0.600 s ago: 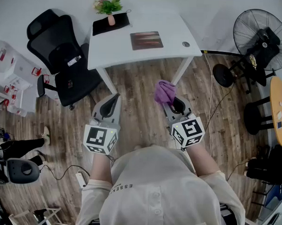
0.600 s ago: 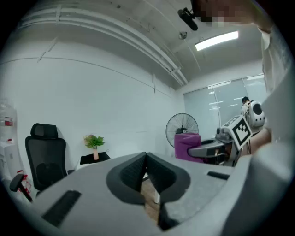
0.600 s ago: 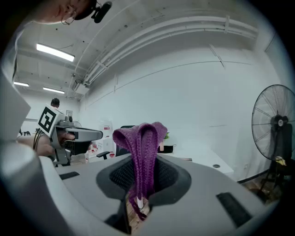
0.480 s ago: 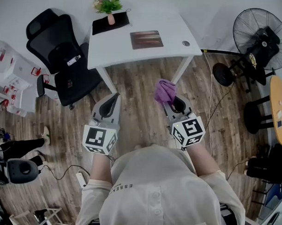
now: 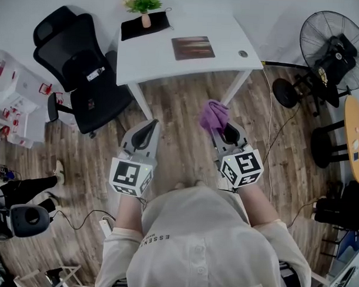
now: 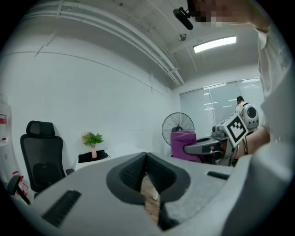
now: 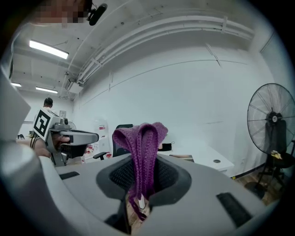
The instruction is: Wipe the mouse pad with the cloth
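Nearer the surface (image 5: 153, 58) now: right tongs (image 5: 219, 129) clamp cloth (image 5: 213, 114), left tongs (image 5: 149, 126) clenched empty; best land cloth flat on mouse pad (image 5: 193, 47).

White desk (image 5: 153, 51), black chair (image 5: 82, 66), fan (image 5: 336, 45), wooden floor (image 5: 180, 119).

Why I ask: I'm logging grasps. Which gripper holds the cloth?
The right gripper: its jaws are shut on the purple cloth. The left gripper has its jaws together, with nothing between them.

The purple knitted cloth (image 7: 141, 147) stands folded and bunched, pinched between the jaws of my right gripper (image 7: 140, 186). The brownish rectangular mouse pad (image 5: 193, 47) lies flat, well ahead of that gripper.
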`<state>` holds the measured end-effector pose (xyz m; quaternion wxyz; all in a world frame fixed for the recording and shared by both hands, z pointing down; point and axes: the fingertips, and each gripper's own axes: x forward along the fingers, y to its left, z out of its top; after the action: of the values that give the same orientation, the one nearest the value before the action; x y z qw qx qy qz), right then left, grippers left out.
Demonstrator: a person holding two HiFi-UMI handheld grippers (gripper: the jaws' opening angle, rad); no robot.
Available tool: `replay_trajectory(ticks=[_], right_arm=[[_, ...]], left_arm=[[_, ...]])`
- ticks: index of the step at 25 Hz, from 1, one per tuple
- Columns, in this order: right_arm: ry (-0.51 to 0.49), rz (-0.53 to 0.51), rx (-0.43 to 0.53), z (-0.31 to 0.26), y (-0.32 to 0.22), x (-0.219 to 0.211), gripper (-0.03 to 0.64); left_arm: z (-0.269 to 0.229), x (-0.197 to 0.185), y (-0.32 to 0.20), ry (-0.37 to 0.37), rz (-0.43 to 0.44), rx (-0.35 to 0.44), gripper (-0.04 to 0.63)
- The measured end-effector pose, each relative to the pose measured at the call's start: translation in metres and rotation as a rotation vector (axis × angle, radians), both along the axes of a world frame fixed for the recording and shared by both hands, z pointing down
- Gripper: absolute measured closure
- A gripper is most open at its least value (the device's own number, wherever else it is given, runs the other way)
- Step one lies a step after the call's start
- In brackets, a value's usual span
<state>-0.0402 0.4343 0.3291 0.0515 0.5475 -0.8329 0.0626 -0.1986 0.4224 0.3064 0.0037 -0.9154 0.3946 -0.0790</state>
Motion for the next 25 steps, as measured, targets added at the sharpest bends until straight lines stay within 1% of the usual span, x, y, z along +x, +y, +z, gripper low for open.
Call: replay_trajectory(ticks=[7,10,13,16,20,25], right_arm=[[-0.009,0.012,-0.049,0.020,-0.006,-0.019,0.526],[-0.045,-0.014,-0.065,0.020,-0.015,-0.024,0.526],[-0.072,-0.031,-0.061,0.017,-0.032,-0.023,0.526],[-0.072,-0.041,-0.054,0.018,-0.057,-0.013,0.525],[-0.066,-0.070,-0.052,0.025,-0.101,0.001,0.526],[-0.067,-0.115,-0.062,0.027,-0.172,0.032,0.526]], left_arm=[[0.019,-0.019,-0.007,0.010,0.030,-0.028,0.594],[0.023,-0.020,-0.015,0.013,0.040,-0.031,0.594],[0.022,-0.019,-0.029,0.013,0.029,-0.018,0.594],[0.023,-0.013,-0.050,0.014,0.008,-0.007,0.594],[0.026,0.000,-0.088,-0.008,-0.031,0.005,0.594],[0.018,0.030,-0.144,-0.025,-0.084,0.010,0.594]])
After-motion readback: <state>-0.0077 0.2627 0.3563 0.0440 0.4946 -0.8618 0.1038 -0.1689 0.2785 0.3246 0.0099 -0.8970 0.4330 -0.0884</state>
